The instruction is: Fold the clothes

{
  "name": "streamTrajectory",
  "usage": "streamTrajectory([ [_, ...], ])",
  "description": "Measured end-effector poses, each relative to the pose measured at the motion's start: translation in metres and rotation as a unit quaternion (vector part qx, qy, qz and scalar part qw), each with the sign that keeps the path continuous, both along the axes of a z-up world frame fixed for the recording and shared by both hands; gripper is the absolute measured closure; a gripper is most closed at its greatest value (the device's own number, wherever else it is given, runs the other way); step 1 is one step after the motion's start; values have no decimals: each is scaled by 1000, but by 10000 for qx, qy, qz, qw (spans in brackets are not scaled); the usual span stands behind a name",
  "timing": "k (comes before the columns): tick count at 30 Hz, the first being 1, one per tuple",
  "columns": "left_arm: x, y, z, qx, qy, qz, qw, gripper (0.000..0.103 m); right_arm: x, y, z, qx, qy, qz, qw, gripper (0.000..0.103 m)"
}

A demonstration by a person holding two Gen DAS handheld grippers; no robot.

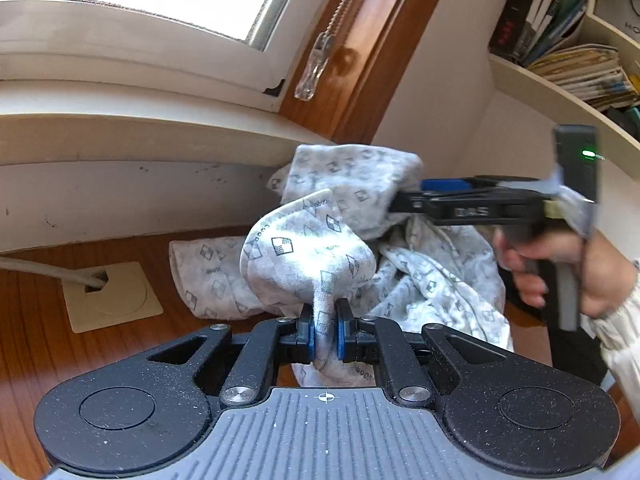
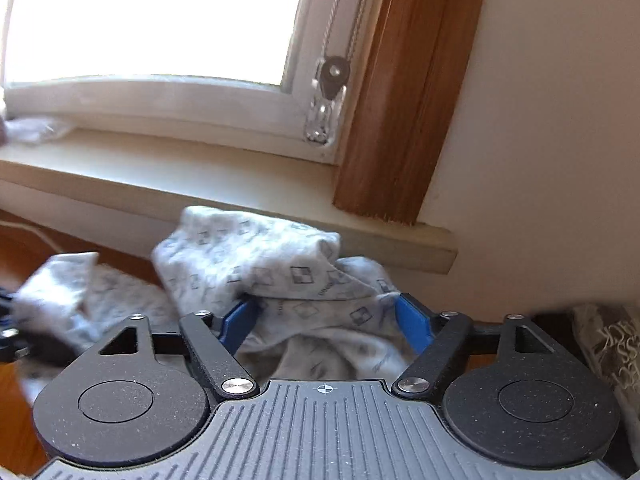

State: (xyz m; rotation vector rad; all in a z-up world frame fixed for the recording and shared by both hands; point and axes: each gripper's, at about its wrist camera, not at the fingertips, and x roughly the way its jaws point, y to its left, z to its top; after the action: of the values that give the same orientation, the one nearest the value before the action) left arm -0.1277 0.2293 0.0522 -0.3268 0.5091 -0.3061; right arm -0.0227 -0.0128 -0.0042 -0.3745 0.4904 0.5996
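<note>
Below the window sill, our left gripper [image 1: 324,332] pinched the patterned cloth [image 1: 304,256] tight, while our right gripper [image 2: 326,326] gaped open around it.

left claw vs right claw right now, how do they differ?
Left claw: blue pads nearly together, pinching a bunched fold of the patterned garment. Right claw: pads spread wide, garment lying between them but not pressed.
The left claw lifts its fold clear of the wooden table; the right claw holds nothing.
Shared: same black linkage with blue pads, both pointed at the same garment below the window sill.
</note>
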Motion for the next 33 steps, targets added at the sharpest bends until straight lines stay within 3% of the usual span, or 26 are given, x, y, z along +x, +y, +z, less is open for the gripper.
streamTrajectory([
  [1,0,0,0,5,-9,-9,10000,93,5,1,-3,-63,39,-6,10000,31],
  [2,0,0,0,10,-19,-17,10000,93,10,2,-5,-125,77,-13,9999,48],
  [5,-2,0,2,-12,-82,-55,10000,93,18,-12,-3,-28,239,-27,9997,83],
  [8,-5,0,4,-15,-169,-79,9998,93,15,-29,9,-34,-123,-287,9995,92],
  [14,-7,2,9,-44,-308,-7,9995,93,5,-91,71,252,-1054,-1081,9882,93],
  [18,-10,10,13,-120,-411,168,9989,93,1,-150,101,285,-1240,-1623,9785,94],
  [22,-11,17,17,-176,-468,267,9984,93,-11,-203,96,29,-954,-2022,9747,95],
  [25,-9,14,16,-64,-417,167,9990,93,-11,-247,69,-44,-51,-2105,9776,93],
  [27,-8,11,15,3,-384,139,9992,93,-11,-259,50,-89,188,-2095,9776,87],
  [30,-7,10,13,12,-333,121,9994,92,-18,-267,49,130,-25,-2170,9761,76],
  [33,-4,12,12,-23,-273,133,9995,92,-14,-246,51,562,-67,-1889,9804,65],
])
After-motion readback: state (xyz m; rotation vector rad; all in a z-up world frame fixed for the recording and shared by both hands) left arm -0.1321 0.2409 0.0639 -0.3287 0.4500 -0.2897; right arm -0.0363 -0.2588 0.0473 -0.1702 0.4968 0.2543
